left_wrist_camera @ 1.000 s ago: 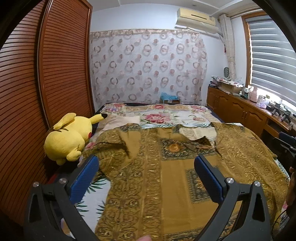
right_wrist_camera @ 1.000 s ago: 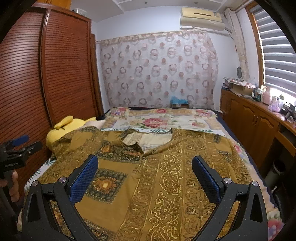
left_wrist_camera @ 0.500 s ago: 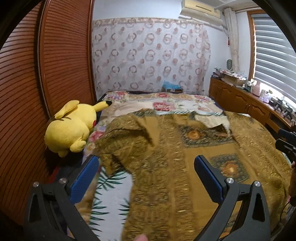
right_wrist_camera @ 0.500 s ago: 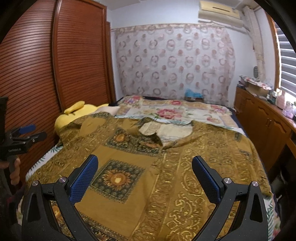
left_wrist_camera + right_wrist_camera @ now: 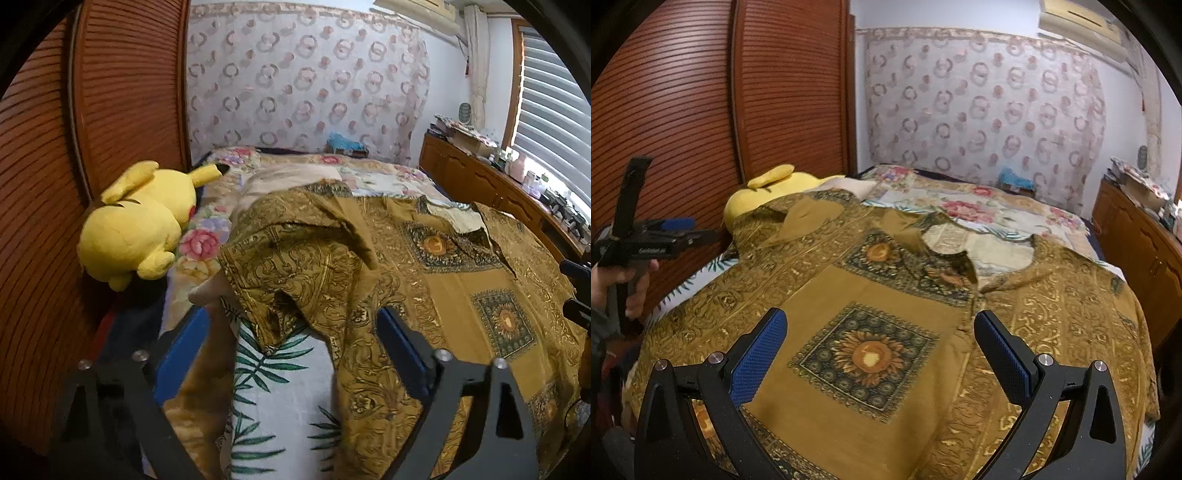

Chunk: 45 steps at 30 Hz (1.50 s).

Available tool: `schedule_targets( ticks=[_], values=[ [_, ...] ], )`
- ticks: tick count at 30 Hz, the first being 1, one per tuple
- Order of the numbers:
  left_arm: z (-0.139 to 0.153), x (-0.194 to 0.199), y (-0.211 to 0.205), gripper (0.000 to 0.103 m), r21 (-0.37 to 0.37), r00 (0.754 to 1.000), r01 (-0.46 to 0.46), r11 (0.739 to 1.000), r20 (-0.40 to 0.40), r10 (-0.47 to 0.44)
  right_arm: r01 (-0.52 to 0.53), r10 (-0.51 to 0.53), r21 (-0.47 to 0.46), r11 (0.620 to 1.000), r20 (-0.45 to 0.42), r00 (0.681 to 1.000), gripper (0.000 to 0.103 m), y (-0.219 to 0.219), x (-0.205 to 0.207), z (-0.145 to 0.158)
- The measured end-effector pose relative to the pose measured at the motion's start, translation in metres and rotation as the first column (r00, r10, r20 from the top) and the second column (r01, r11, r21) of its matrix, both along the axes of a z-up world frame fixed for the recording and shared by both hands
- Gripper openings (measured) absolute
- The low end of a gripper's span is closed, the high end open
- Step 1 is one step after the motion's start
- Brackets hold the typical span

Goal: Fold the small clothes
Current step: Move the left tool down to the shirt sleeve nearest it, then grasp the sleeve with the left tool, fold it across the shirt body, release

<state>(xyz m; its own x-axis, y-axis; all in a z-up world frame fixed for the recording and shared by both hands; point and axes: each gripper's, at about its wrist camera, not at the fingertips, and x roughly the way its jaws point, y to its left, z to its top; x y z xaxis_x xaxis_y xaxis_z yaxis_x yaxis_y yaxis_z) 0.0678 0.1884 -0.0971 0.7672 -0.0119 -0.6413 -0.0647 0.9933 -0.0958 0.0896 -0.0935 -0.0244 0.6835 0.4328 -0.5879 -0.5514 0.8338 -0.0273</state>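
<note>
On the bed point(image 5: 1015, 218), gold shirt point(image 5: 886, 295) spread below both grippers: left gripper point(image 5: 295, 332) and right gripper point(image 5: 879, 347) splayed wide, empty.

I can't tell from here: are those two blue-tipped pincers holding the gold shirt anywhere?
No. The left gripper is open above the shirt's rumpled sleeve; the right gripper is open over its front. Nothing is held.

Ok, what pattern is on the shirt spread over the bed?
The shirt is mustard-gold with ornate scrollwork borders and dark square sunflower medallions, clearest in the right wrist view.
</note>
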Motion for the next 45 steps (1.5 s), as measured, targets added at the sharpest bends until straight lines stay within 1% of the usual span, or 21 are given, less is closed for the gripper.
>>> schedule_targets(
  ticks=[1,2,5,6,8,12,13,14,15,17,18,19,22,27,30,34,37,40,41,45],
  values=[
    [-0.003,0.004,0.002,0.084,-0.008,1.000,0.010,1.000,-0.012,-0.011,-0.006,0.006,-0.004,1.000,-0.003,1.000,0.103,0.003,0.001,-0.001],
    [-0.005,0.007,0.003,0.077,-0.011,1.000,0.016,1.000,-0.025,-0.017,-0.012,0.012,-0.007,1.000,-0.005,1.000,0.103,0.006,0.001,-0.002],
    [-0.016,0.017,0.006,0.065,-0.004,0.997,0.023,1.000,-0.075,-0.023,-0.024,0.024,-0.014,1.000,-0.012,1.000,0.103,0.011,0.003,-0.003],
    [-0.018,0.020,0.006,0.063,-0.001,0.996,0.028,1.000,-0.087,-0.028,-0.027,0.027,-0.016,1.000,-0.013,1.000,0.103,0.012,0.003,-0.004],
    [-0.022,0.025,0.009,0.053,0.010,0.993,0.035,0.999,-0.109,-0.034,-0.033,0.032,-0.019,0.999,-0.013,0.999,0.103,0.013,0.003,-0.003],
    [-0.029,0.032,0.013,0.042,0.034,0.989,0.043,0.998,-0.144,-0.038,-0.035,0.034,-0.020,0.999,-0.019,0.999,0.103,0.013,0.004,-0.004],
    [-0.030,0.035,0.014,0.037,0.040,0.988,0.047,0.998,-0.151,-0.041,-0.036,0.036,-0.019,0.999,-0.024,0.999,0.103,0.013,0.005,-0.004],
    [-0.031,0.036,0.014,0.033,0.046,0.987,0.050,0.998,-0.155,-0.042,-0.038,0.038,-0.019,0.999,-0.028,0.999,0.103,0.013,0.006,-0.005],
    [-0.031,0.037,0.015,0.031,0.049,0.987,0.053,0.997,-0.157,-0.045,-0.041,0.040,-0.019,0.999,-0.035,0.999,0.103,0.013,0.007,-0.007],
    [-0.032,0.039,0.014,0.017,0.054,0.985,0.066,0.996,-0.162,-0.056,-0.049,0.047,-0.021,0.999,-0.057,0.997,0.103,0.014,0.011,-0.010],
    [-0.032,0.039,0.014,0.015,0.064,0.985,0.070,0.996,-0.162,-0.059,-0.052,0.051,-0.021,0.998,-0.066,0.997,0.103,0.014,0.013,-0.011],
    [-0.031,0.040,0.013,0.008,0.071,0.985,0.072,0.995,-0.159,-0.060,-0.056,0.054,-0.022,0.998,-0.077,0.996,0.103,0.014,0.014,-0.013],
    [-0.027,0.040,0.010,0.001,0.103,0.987,0.079,0.992,-0.147,-0.063,-0.063,0.061,-0.017,0.998,-0.086,0.994,0.103,0.014,0.014,-0.015],
    [0.002,0.038,0.008,0.000,0.130,0.997,0.055,0.990,-0.069,-0.046,-0.058,0.057,-0.003,0.998,-0.097,0.994,0.103,0.008,0.010,-0.017],
    [0.030,0.041,-0.001,0.000,0.132,0.998,0.065,0.989,-0.008,-0.064,-0.043,0.044,0.010,0.999,-0.101,0.994,0.103,0.001,0.010,-0.017],
    [0.056,0.048,-0.023,0.000,0.137,0.992,0.113,0.984,0.036,-0.119,-0.016,0.019,0.026,1.000,-0.103,0.995,0.103,-0.011,0.012,-0.015],
    [0.068,0.052,-0.053,0.000,0.153,0.980,0.186,0.971,0.046,-0.195,0.005,-0.001,0.036,0.999,-0.101,0.995,0.103,-0.020,0.014,-0.012],
    [0.069,0.051,-0.078,0.000,0.166,0.967,0.243,0.956,0.039,-0.252,0.018,-0.014,0.039,0.999,-0.101,0.995,0.103,-0.027,0.015,-0.011],
    [0.067,0.049,-0.087,0.000,0.163,0.961,0.267,0.950,0.032,-0.276,0.023,-0.019,0.040,0.999,-0.101,0.995,0.103,-0.029,0.015,-0.011],
    [0.053,0.043,-0.107,0.002,0.127,0.949,0.315,0.941,-0.019,-0.315,0.036,-0.031,0.045,0.998,-0.104,0.994,0.103,-0.038,0.016,-0.012]
  ],
)
